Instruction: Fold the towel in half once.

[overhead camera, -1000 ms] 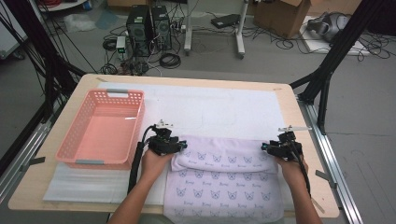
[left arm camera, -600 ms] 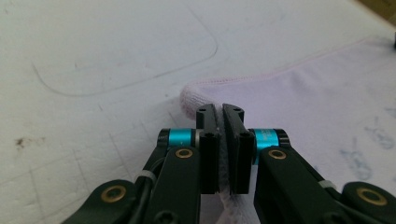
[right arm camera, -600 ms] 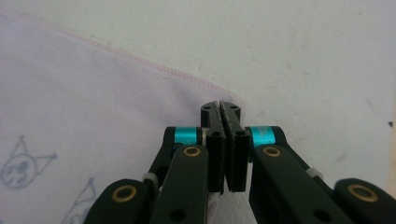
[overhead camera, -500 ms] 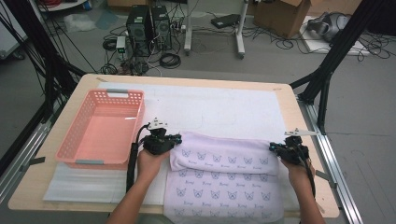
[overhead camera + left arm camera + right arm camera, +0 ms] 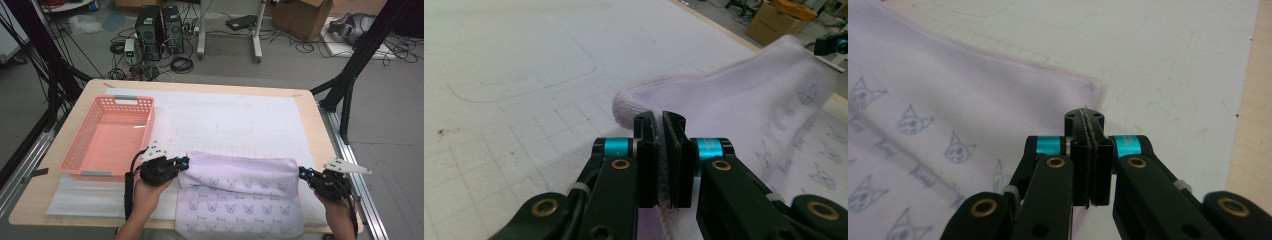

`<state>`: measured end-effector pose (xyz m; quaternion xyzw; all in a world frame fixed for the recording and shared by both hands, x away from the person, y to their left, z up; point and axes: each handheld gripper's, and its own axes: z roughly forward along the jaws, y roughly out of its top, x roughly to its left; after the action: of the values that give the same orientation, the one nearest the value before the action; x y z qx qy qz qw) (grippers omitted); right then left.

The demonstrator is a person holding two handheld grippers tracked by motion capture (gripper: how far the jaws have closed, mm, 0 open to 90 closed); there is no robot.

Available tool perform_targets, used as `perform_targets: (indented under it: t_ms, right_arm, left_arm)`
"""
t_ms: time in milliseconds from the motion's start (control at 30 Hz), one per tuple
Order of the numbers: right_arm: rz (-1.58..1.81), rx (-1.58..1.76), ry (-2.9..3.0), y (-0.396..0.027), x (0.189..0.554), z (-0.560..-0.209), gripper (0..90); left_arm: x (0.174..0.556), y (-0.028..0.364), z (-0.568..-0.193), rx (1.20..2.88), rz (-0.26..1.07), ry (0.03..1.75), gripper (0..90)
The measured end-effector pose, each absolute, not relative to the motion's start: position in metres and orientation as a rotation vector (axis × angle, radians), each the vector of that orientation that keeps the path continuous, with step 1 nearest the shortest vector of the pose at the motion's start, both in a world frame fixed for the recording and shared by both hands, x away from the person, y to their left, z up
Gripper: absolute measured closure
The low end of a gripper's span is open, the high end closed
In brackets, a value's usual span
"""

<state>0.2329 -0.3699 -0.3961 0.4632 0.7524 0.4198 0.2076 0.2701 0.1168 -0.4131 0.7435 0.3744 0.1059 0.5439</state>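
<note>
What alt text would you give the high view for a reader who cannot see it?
Two hand-held grippers, left gripper and right gripper, pinch opposite ends of a pale lilac towel printed with cat faces, folding it on a white mat. A pink basket sits to its left.

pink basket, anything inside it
Nothing can be seen in the pink basket: its bare floor shows from the high view. Only a thin strip behind its near wall is covered. The towel lies beside it on the white mat.
</note>
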Motion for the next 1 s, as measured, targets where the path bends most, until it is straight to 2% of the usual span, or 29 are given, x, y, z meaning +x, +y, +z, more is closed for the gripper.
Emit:
perform_targets:
  t_ms: [200, 267, 400, 500, 533, 567, 633, 667, 1000]
  right_arm:
    - [1.170, 1.312, 2.109, -0.374, 0.222, -0.405, 88.6]
    - [1.178, 1.331, 2.093, -0.369, 0.229, -0.408, 71.4]
    - [1.138, 1.363, 2.085, -0.353, 0.254, -0.405, 49.6]
    - [1.079, 1.408, 2.125, -0.343, 0.280, -0.406, 47.3]
    - [1.058, 1.419, 2.137, -0.341, 0.288, -0.408, 49.2]
    - [1.050, 1.434, 2.145, -0.340, 0.294, -0.409, 55.3]
    - [1.057, 1.416, 2.176, -0.340, 0.300, -0.411, 82.5]
    - [1.073, 1.401, 2.185, -0.341, 0.300, -0.411, 88.5]
    - [1.227, 1.260, 2.085, -0.358, 0.255, -0.385, 89.8]
  left_arm:
    - [0.255, 0.114, -0.420, 1.797, 0.238, 0.860, 84.6]
    - [0.255, 0.113, -0.422, 1.801, 0.235, 0.864, 84.5]
    - [0.257, 0.113, -0.424, 1.803, 0.235, 0.873, 84.5]
    - [0.260, 0.113, -0.425, 1.796, 0.240, 0.882, 84.4]
    - [0.261, 0.113, -0.426, 1.793, 0.245, 0.887, 84.3]
    - [0.261, 0.113, -0.426, 1.788, 0.260, 0.893, 84.2]
    - [0.263, 0.114, -0.426, 1.770, 0.276, 0.899, 83.7]
    - [0.263, 0.114, -0.425, 1.761, 0.288, 0.900, 83.7]
    - [0.249, 0.116, -0.417, 1.719, 0.329, 0.842, 82.5]
